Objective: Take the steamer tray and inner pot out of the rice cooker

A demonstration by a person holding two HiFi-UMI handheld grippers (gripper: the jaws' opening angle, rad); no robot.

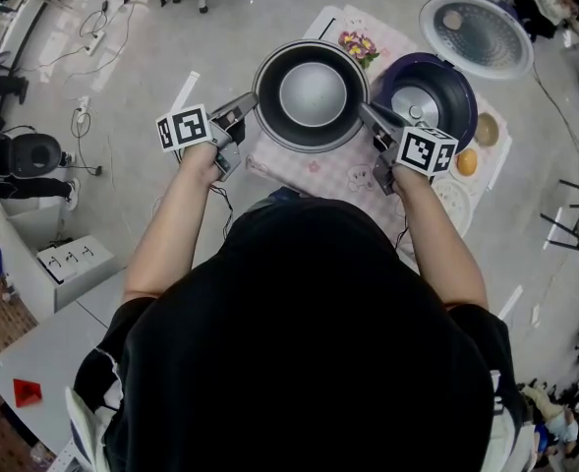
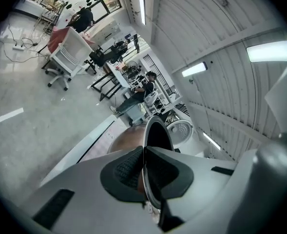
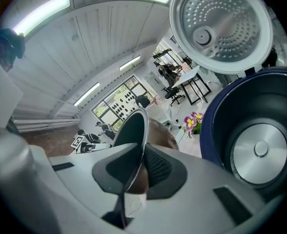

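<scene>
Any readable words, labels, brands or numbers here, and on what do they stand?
No readable text anywhere.
Cubes on left hand-held gripper and right hand-held gripper: black-and-white square markers, no letters.
On inner pot and rice cooker: no print shows.
On tablecloth: pattern too small to read.

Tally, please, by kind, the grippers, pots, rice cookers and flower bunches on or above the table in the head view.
Grippers: 2 (left gripper, right gripper, fingers of each clamped on the pot's rim)
Inner pot: 1
Rice cooker: 1
Flower bunch: 1
Total: 5
</scene>
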